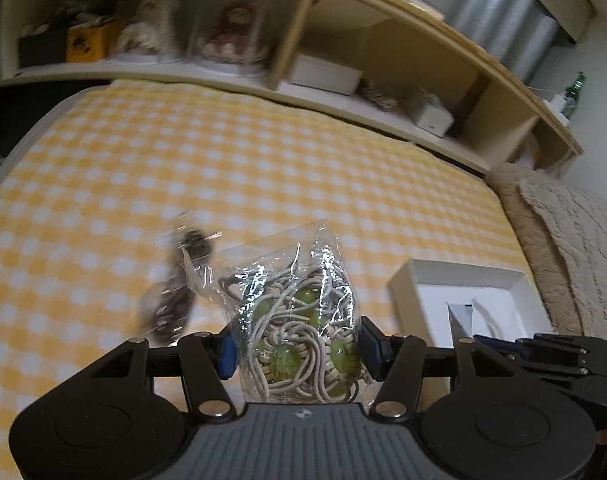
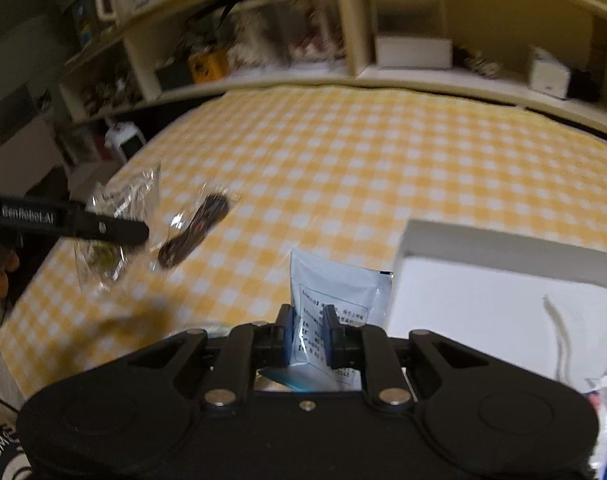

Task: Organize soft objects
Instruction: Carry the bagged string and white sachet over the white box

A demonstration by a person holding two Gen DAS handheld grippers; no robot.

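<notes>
Left gripper (image 1: 295, 354): clamped on clear bag (image 1: 293, 320) of cords. Right gripper (image 2: 306, 340): clamped on white packet (image 2: 335, 300). Both held above checked cloth (image 1: 263, 168); carry yours level into white box (image 2: 483, 304), releasing low.

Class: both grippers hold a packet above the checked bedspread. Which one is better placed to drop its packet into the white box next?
Probably the right gripper: its flat printed sachet sits right beside the white box. The left gripper, holding the bag of cords, is farther away.
</notes>
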